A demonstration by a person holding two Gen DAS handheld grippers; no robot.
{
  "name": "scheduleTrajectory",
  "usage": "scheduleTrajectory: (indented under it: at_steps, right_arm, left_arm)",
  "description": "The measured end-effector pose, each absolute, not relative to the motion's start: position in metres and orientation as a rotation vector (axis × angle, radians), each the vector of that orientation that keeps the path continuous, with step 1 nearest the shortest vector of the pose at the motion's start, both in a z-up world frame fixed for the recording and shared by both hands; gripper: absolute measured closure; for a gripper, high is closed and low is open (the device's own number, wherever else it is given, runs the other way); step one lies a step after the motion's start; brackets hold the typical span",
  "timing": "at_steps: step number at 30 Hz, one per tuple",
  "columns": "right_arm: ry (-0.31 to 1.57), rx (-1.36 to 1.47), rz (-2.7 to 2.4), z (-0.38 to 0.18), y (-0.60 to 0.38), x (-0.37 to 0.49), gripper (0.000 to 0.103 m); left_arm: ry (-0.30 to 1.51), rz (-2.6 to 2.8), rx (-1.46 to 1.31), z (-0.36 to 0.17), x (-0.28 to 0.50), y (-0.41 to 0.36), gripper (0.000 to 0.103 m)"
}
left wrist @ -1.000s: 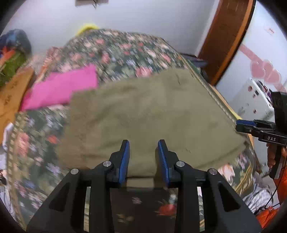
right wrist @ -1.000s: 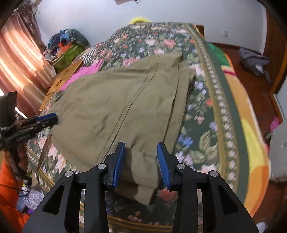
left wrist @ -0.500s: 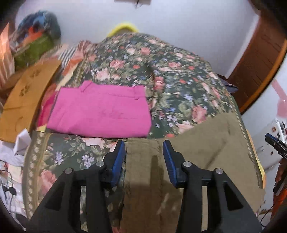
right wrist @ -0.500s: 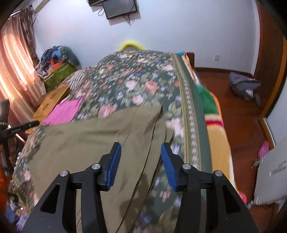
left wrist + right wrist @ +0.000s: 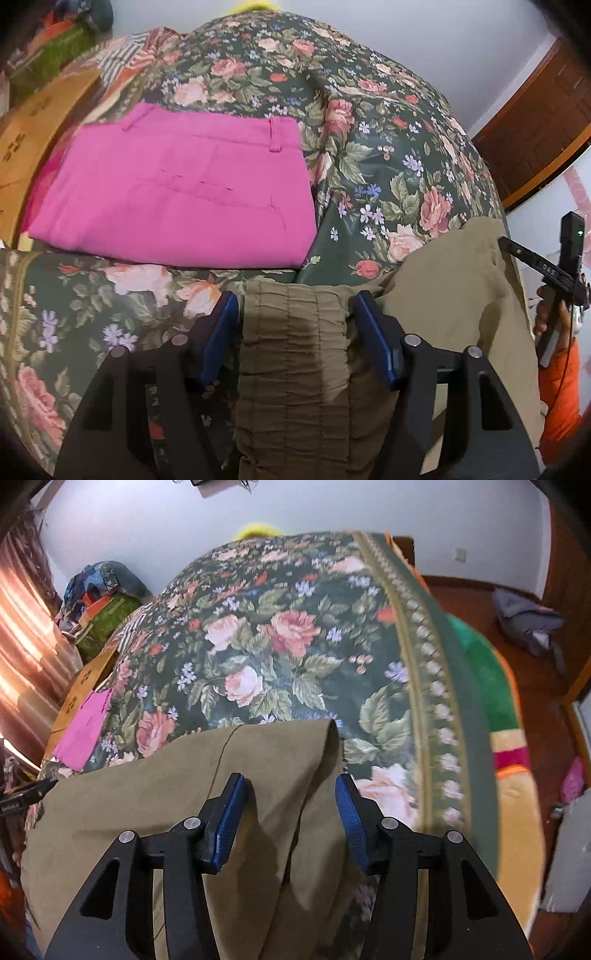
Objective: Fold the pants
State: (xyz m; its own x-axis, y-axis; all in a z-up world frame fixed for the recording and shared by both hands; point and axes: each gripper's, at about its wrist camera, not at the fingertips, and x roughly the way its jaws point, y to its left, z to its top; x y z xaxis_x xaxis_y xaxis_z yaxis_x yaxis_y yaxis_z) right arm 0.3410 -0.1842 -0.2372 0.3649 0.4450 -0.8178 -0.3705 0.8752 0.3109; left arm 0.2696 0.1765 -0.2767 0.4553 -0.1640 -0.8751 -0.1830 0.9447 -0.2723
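Note:
Olive-green pants (image 5: 443, 295) lie on a floral bedspread (image 5: 369, 129). My left gripper (image 5: 295, 325) is open, its blue pads on either side of the gathered elastic waistband (image 5: 295, 332). My right gripper (image 5: 290, 805) is open over the other end of the pants (image 5: 166, 794), its blue pads either side of the folded leg edge (image 5: 317, 760). The right gripper also shows at the right edge of the left wrist view (image 5: 546, 266).
Folded pink pants (image 5: 177, 192) lie on the bed just beyond the left gripper. A cardboard piece (image 5: 29, 133) and a clothes pile (image 5: 103, 590) sit at the bed's left side. A bag (image 5: 528, 624) lies on the wooden floor right of the bed.
Both grippers have moved forward and down onto the olive pants. The left one went to the left, to the waistband near the pink pants. The right one went to the leg end. Both jaws have widened.

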Motion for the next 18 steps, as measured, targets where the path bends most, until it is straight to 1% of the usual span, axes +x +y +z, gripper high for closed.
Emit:
scheduleTrajectory:
  at_steps: [1, 2, 3, 4, 5, 6, 12, 18]
  right_arm:
    - [1.072, 0.100, 0.543, -0.240, -0.185, 0.342, 0.057]
    - [1.070, 0.111, 0.553, -0.241, -0.185, 0.343, 0.062]
    - [1.064, 0.120, 0.571, -0.241, -0.184, 0.343, 0.072]
    - [1.063, 0.119, 0.589, -0.240, -0.183, 0.343, 0.076]
    - [1.053, 0.100, 0.586, -0.239, -0.181, 0.343, 0.078]
    - [1.040, 0.078, 0.583, -0.238, -0.178, 0.342, 0.083]
    - [0.946, -0.066, 0.538, -0.226, -0.169, 0.327, 0.095]
    - [0.937, -0.137, 0.490, -0.225, -0.171, 0.333, 0.094]
  left_arm:
    - [1.102, 0.010, -0.349, -0.277, 0.270, 0.175, 0.038]
    - [1.093, 0.013, -0.335, -0.277, 0.269, 0.173, 0.039]
    - [1.086, 0.014, -0.327, -0.277, 0.269, 0.171, 0.042]
    - [1.079, 0.020, -0.317, -0.277, 0.268, 0.170, 0.044]
    - [1.070, 0.027, -0.308, -0.276, 0.266, 0.168, 0.045]
    - [1.060, 0.038, -0.294, -0.275, 0.264, 0.166, 0.047]
    - [1.029, 0.081, -0.236, -0.273, 0.260, 0.160, 0.048]
    - [1.039, 0.081, -0.229, -0.272, 0.264, 0.163, 0.048]
